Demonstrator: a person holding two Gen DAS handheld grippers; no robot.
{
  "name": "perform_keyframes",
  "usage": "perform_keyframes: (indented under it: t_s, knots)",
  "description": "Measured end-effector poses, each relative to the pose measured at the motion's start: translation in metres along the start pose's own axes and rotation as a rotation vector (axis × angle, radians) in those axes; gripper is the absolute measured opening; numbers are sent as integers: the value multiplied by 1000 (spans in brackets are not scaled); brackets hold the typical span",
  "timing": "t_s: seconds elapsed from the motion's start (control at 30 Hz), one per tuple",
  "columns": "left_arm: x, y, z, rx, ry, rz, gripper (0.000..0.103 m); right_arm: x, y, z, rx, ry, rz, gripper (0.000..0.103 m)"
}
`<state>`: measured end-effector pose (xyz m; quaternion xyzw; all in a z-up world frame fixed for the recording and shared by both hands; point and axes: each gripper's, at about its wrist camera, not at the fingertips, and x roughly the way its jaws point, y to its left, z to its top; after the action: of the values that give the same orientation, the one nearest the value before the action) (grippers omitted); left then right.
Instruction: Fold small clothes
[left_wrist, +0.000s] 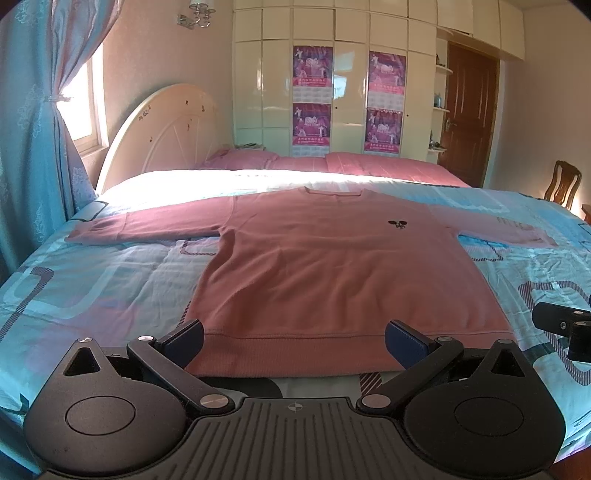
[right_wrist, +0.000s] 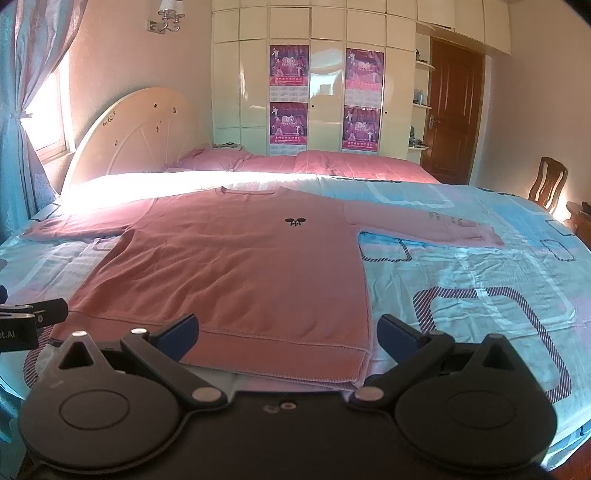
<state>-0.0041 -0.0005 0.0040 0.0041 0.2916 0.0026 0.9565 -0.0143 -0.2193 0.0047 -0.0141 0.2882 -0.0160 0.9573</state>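
On the bed's blue patterned quilt (left_wrist: 92, 280) a pink sweatshirt (left_wrist: 332, 266) lies flat, sleeves spread. The left gripper (left_wrist: 293, 341) and the right gripper (right_wrist: 288, 338) hover at its hem, both wide open and holding nothing.

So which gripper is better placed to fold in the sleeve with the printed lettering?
Likely the right gripper: it sits open at the pink sweatshirt's hem corner on that sleeve's side; the left gripper is mid-hem, farther off.
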Motion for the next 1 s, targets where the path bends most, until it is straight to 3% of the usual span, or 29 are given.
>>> perform_keyframes:
  t_s: [1.0]
  knots:
    - [0,0,-1,-2,-1,0,103,-2,2,1,1,-3,1,102]
